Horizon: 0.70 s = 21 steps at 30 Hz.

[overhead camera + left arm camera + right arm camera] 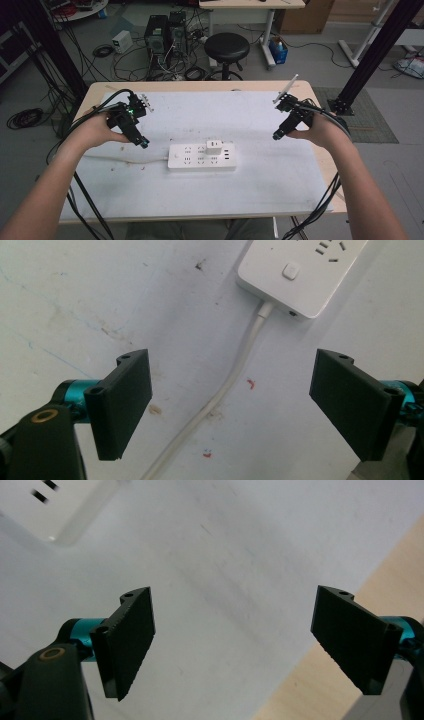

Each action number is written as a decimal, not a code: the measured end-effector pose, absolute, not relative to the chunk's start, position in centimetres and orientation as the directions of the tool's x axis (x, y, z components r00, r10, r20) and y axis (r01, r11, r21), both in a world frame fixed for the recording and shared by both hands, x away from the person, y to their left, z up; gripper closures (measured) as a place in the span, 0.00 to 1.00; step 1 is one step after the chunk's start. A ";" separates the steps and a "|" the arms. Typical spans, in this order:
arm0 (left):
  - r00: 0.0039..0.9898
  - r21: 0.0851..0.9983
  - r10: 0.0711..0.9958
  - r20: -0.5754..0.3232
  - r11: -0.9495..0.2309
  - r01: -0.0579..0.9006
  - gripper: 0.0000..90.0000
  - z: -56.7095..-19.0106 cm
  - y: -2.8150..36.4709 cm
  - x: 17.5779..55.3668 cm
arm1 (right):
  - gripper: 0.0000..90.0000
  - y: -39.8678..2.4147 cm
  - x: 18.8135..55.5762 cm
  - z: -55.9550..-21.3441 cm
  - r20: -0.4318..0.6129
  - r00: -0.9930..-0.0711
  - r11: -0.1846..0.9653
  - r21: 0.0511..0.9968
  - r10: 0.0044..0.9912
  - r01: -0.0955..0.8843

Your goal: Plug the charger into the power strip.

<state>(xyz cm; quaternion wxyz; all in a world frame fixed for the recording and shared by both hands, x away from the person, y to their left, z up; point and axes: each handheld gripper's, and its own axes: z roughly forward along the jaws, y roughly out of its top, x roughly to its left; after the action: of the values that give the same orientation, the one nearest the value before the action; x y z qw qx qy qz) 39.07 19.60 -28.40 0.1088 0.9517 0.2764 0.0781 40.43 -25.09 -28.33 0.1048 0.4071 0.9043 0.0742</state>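
A white power strip lies flat in the middle of the white table mat, with a small white charger plug standing in one of its sockets. Its white cable runs off to the left. My left gripper hovers left of the strip, open, with nothing between its jaws; in the left gripper view the strip's switch end and cable lie ahead of the gripper. My right gripper hangs open and empty to the right of the strip, above bare mat; a corner of the strip shows beyond the gripper.
The wooden table edge lies close to the right gripper. Behind the table stand a black stool, computer towers and tangled floor cables. Black frame posts rise at both sides.
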 end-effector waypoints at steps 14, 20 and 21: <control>0.822 0.252 0.562 0.096 -0.812 0.526 0.19 -28.1 20.0 39.2 | 0.19 -26.7 39.9 -27.9 -0.115 -0.613 0.621 0.222 0.782 0.751; 0.822 0.250 0.561 0.097 -0.813 0.525 0.19 -28.0 20.1 39.1 | 0.19 -26.3 40.0 -28.3 -0.114 -0.621 0.630 0.207 0.776 0.749; 0.823 0.248 0.560 0.098 -0.814 0.524 0.19 -28.0 20.1 39.1 | 0.19 -26.2 40.0 -28.4 -0.113 -0.623 0.632 0.208 0.774 0.747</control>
<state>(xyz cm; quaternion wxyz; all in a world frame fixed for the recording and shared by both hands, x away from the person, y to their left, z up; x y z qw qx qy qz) 39.09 20.06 -28.05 0.1056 0.9488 0.2857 0.0835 39.99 -26.19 -28.38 0.0961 0.4234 0.8981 0.0703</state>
